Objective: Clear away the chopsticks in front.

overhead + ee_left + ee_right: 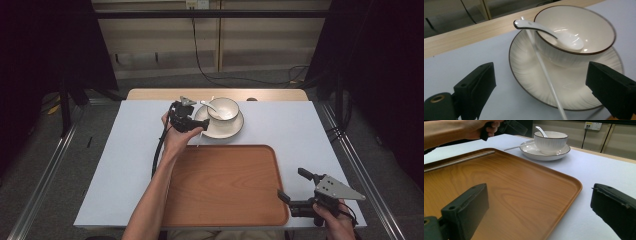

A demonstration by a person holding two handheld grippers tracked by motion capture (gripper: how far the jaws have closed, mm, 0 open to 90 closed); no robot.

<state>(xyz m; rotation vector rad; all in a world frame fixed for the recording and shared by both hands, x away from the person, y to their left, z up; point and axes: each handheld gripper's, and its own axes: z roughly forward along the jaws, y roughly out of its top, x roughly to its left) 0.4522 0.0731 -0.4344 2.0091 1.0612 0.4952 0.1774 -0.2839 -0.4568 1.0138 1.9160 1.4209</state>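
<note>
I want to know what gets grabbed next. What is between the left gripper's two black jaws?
In the left gripper view, a thin white stick runs between the open jaws, lying across the plate beside the bowl.

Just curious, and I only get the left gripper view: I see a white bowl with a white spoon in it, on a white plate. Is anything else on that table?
Observer: Yes. A large brown wooden tray lies on the pale table, nearer the person than the white ribbed plate.
Operator: Where is the other gripper?
Observer: The right gripper is beside the tray's near right corner, jaws open, with nothing between them.
Operator: And who holds mine?
Observer: A person's bare left hand holds the left gripper just left of the plate.
</note>
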